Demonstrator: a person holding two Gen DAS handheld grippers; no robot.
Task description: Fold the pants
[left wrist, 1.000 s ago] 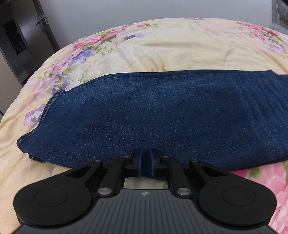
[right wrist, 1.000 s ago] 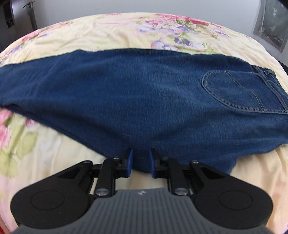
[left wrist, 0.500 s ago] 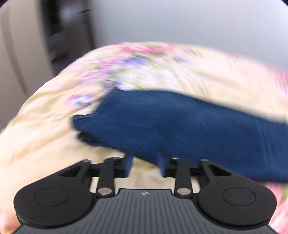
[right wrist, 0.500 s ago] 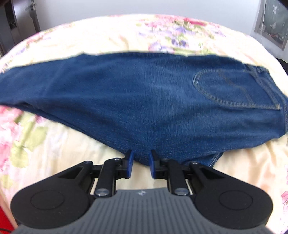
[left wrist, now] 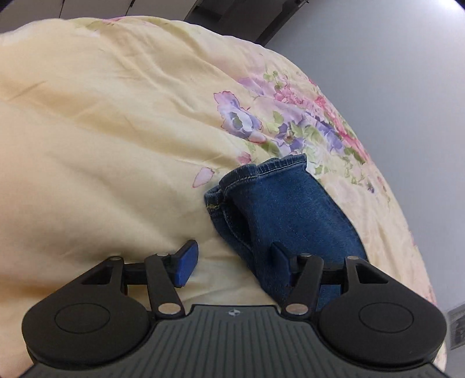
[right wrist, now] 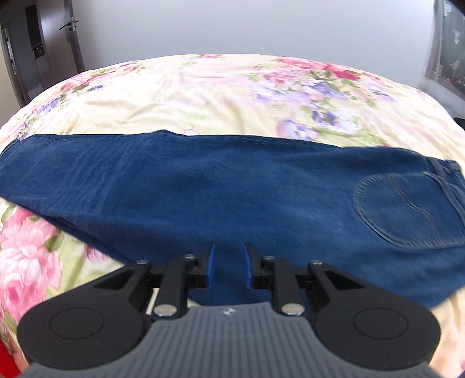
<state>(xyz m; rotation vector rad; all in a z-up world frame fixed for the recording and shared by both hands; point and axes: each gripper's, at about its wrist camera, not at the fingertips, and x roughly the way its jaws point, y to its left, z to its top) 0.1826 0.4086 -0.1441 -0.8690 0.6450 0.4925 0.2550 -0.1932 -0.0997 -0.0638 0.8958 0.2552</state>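
Note:
Dark blue jeans (right wrist: pixel 232 197) lie folded lengthwise across the floral bed, back pocket (right wrist: pixel 407 209) at the right. In the left wrist view the leg hems (left wrist: pixel 279 203) lie ahead. My left gripper (left wrist: pixel 235 261) is wide open; its right blue finger (left wrist: pixel 283 261) rests over the leg edge, its left finger (left wrist: pixel 186 261) over bare quilt. My right gripper (right wrist: pixel 227 263) is above the near edge of the jeans, its jaws parted by a narrow gap and holding nothing.
The pale yellow floral quilt (left wrist: pixel 116 130) covers the bed all around the jeans. A grey wall (right wrist: pixel 232 26) is behind, a door (right wrist: pixel 37 49) at the far left, and a dark framed panel (right wrist: pixel 447 49) at the right.
My left gripper let go of the jeans' edge, opened wide and swung left to the leg hems. My right gripper pulled back and rose a little, jaws still slightly apart.

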